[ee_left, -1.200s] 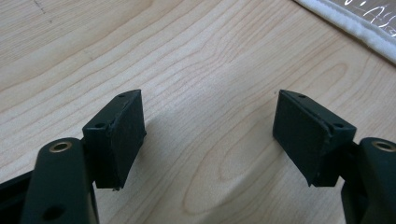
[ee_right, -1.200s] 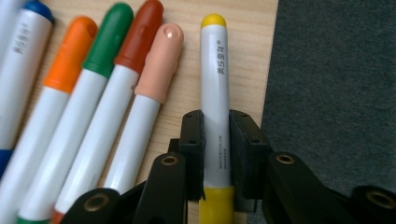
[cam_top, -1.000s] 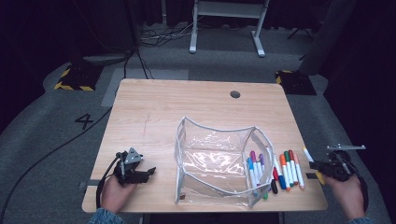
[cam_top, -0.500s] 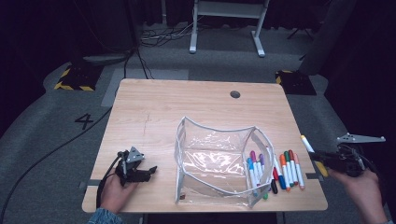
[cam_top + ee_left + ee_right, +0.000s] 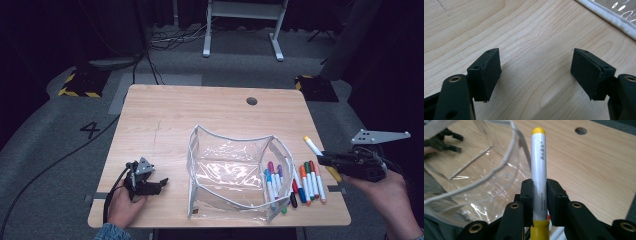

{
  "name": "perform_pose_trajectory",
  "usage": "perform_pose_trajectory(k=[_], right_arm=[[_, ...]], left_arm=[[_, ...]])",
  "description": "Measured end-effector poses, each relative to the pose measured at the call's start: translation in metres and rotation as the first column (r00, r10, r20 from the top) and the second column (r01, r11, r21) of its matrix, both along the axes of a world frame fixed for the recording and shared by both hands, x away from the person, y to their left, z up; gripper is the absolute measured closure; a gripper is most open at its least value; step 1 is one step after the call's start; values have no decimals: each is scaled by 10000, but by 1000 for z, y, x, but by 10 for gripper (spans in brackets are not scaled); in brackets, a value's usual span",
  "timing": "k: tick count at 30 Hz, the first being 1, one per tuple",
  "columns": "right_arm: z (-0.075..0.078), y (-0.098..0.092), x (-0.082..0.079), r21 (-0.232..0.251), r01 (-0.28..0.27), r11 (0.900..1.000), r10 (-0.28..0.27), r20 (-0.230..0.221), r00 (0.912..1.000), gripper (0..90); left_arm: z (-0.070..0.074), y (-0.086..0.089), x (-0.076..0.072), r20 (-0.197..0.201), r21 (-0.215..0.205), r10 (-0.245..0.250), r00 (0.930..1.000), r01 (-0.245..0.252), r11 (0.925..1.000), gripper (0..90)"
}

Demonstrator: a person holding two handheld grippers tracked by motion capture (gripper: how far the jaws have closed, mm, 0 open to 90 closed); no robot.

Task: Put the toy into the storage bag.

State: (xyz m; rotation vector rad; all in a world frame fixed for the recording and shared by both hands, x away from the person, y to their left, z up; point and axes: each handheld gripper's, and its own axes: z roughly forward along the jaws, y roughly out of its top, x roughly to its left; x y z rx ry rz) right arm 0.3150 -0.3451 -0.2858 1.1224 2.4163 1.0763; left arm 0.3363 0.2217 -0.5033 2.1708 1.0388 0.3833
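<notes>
Yellow-capped, the white marker (image 5: 538,170) sits clamped between the pads of the right tongs (image 5: 539,192), held off the table beyond its right edge, tip pointing toward the clear plastic pouch (image 5: 230,170). My worry is the grip: the pads pinch the barrel near its lower end, so most of the length sticks out ahead, and a knock against the pouch's white-trimmed rim could swivel the marker or pull it free. The pouch walls are soft film and stand open only loosely, so a push from the tip could fold the near wall inward or slide the whole pouch along the table, since nothing holds it down.

The left tongs (image 5: 535,72) rest near the table's front left corner, spread wide with only bare wood between the pads, well apart from the pouch, so they offer no steadying.

Inside the pouch, at its right end, lie a few markers (image 5: 272,177), blue and purple caps among them. More markers (image 5: 310,180) lie in a row on the table just outside it, near the front right corner.
</notes>
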Motion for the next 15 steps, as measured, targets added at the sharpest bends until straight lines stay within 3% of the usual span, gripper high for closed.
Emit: perform_pose_trajectory(k=[1, 7, 8, 15], right_arm=[[7, 12, -2, -73, -334, 9994, 332, -196, 9993, 761], [23, 40, -6, -216, -1091, 9938, 1089, -89, 9940, 761], [27, 50, -6, -229, -1405, 9898, 1402, -152, 9900, 761], [37, 78, -5, -563, -2125, 9755, 2113, -264, 9771, 761]], left_arm=[[0, 0, 0, -3, 1, 0, 10000, 0, 10000, 245], [0, 0, 0, -2, 0, 0, 10000, 0, 10000, 245], [0, 0, 0, -2, 3, 0, 10000, 0, 10000, 245], [0, 0, 0, -3, -1, 2, 10000, -2, 10000, 245]])
